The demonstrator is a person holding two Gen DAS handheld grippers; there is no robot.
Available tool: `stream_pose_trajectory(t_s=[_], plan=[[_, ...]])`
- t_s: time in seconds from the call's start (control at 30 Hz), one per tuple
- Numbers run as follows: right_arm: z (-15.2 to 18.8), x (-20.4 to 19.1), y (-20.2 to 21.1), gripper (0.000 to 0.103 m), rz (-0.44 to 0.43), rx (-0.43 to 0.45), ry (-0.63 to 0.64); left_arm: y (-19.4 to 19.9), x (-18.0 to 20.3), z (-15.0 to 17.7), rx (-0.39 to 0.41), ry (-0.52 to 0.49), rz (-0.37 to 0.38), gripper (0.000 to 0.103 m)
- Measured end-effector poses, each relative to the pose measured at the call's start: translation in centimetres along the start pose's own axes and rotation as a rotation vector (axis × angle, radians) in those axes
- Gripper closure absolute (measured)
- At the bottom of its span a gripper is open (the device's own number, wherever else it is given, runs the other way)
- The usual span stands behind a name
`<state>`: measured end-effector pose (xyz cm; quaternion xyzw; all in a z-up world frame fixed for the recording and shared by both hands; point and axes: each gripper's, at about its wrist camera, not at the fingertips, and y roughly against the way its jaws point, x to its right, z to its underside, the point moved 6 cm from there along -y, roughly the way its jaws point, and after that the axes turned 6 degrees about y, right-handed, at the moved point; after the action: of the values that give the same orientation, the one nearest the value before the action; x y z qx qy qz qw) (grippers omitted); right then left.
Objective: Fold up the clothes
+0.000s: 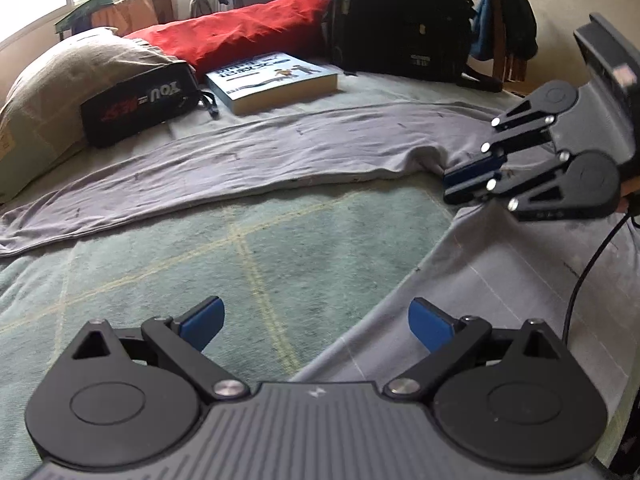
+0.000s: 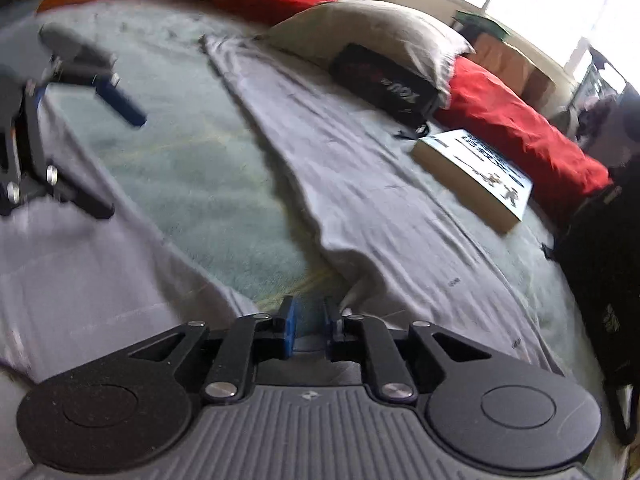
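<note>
From the left wrist view, you are holding the left tool (image 1: 316, 322) low over the bed (image 1: 240, 248), its blue pads spread wide with nothing between them. Grey trousers (image 1: 248, 160) are lying spread across the green checked bedding, one leg stretching away to the left, the other passing under the lower right of the frame. Across the frame, the right tool (image 1: 460, 184) is pressing down where the two legs meet, its fingers drawn close together with a small ridge of cloth bunching just beside them. Behind the far leg, a book (image 1: 276, 80), a black pouch (image 1: 140, 104), a pillow (image 1: 72, 80) and a backpack (image 1: 400, 16) are sitting near the cloth.

From the right wrist view, which is blurring with motion, the right tool (image 2: 308, 332) is showing its pads nearly pressed together, a narrow gap left between them; you cannot tell whether cloth is caught there. The far trouser leg (image 2: 360, 184) is running away from the tool, and the left tool (image 2: 116, 152) is hanging wide apart at the left edge.

Judging from this, a thin bite at the crotch could slip out as you lift. Lifting with only one tool gripping could drag the leg into a twist. A sweeping leg could also snag the book (image 2: 476, 172) or pouch (image 2: 384, 84).
</note>
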<state>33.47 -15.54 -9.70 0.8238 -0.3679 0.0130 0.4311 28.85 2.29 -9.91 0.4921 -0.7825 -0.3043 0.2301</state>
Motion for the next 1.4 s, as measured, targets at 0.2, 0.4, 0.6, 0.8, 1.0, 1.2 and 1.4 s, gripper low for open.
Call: stream_pose_trajectory(t_s=[0.2, 0.4, 0.6, 0.8, 1.0, 1.2, 1.4], plan=[[-0.9, 4.4, -0.2, 0.078, 0.129, 0.044, -0.250, 0.1, 0.1, -0.4, 0.000, -0.002, 0.007, 0.005], [0.3, 3.9, -3.4, 0.079, 0.165, -0.072, -0.282, -0.4, 0.6, 0.0, -0.038, -0.001, 0.006, 0.005], [-0.1, 4.1, 1.5, 0.043, 0.133, 0.030, -0.334, 0.8, 1.1, -0.1, -0.044, -0.013, -0.011, 0.005], [2.8, 1.9, 7.4, 0.014, 0.238, 0.004, -0.339, 3.2, 2.3, 0.6, -0.040, -0.024, -0.022, 0.005], [7.3, -3.3, 10.4, 0.007, 0.257, -0.057, -0.408, 4.6, 4.2, 3.1, -0.026, -0.066, -0.053, 0.005], [10.3, -6.2, 10.6, 0.005, 0.240, -0.091, -0.423, 5.2, 5.5, 6.3, -0.005, -0.091, -0.090, 0.005], [14.9, -6.9, 12.2, 0.000, 0.154, -0.072, -0.604, 7.4, 4.3, 8.7, -0.021, -0.014, -0.100, 0.004]])
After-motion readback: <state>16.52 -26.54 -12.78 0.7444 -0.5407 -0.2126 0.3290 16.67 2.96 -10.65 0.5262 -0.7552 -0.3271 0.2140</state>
